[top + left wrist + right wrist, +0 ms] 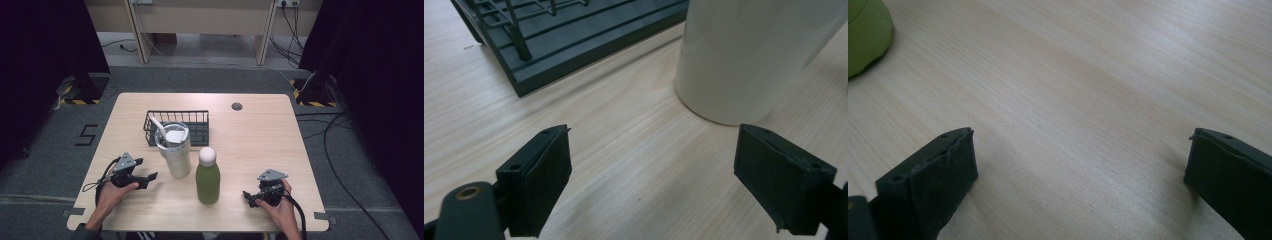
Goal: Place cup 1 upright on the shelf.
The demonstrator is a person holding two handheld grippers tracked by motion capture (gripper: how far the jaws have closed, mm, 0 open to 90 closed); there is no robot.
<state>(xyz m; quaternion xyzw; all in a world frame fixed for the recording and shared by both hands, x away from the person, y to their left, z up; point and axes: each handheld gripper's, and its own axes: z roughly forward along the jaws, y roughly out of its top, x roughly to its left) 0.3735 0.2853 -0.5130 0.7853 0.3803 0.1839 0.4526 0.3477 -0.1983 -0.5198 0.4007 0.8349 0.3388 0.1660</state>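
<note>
Left tongs (654,185) agape near tumbler (749,55), possibly basket (574,45) behind

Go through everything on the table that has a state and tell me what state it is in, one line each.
Left gripper: jaws open, empty, facing the tumbler.
Right gripper: jaws open, empty, over bare table.
Tumbler: upright, lid on, straw in it.
Green bottle: upright, white cap on.
Wire basket: upright behind the tumbler; contents unclear.
</note>
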